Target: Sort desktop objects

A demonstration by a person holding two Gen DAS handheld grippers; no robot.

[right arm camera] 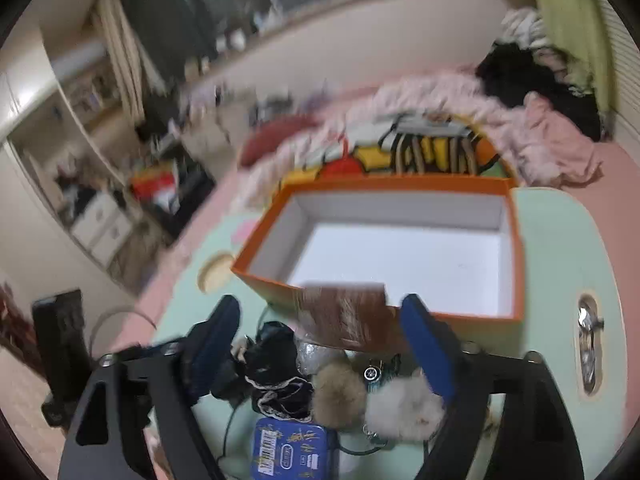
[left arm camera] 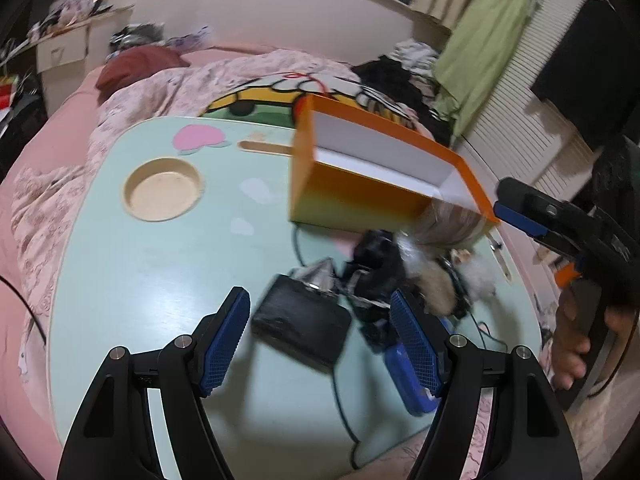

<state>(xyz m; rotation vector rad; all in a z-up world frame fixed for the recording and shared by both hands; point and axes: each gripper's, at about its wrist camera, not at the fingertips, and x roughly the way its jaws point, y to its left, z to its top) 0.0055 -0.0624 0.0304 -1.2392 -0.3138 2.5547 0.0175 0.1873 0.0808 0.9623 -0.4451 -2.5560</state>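
So, quick rundown of the scene:

Counter: mint-green counter (left arm camera: 132,280) set on a pink bed, round cup recess (left arm camera: 162,190) near its far left.
Box: orange box (right arm camera: 516,248), white inside and empty, at the counter's far side.
Clutter: heaped just in front of the box: a brown hairy thing (right arm camera: 344,316) leaning against its near wall, black lacy fabric (right arm camera: 276,384), a tan pom-pom (right arm camera: 338,396), a white pom-pom (right arm camera: 404,408), a blue tin (right arm camera: 294,454), a black case (left arm camera: 300,326).
Left claw (left arm camera: 320,334): open, nothing between the pads, above the case.
Right claw (right arm camera: 324,340): open wide, gripping nothing, over the pile; a hand (left arm camera: 572,344) holds its handle.
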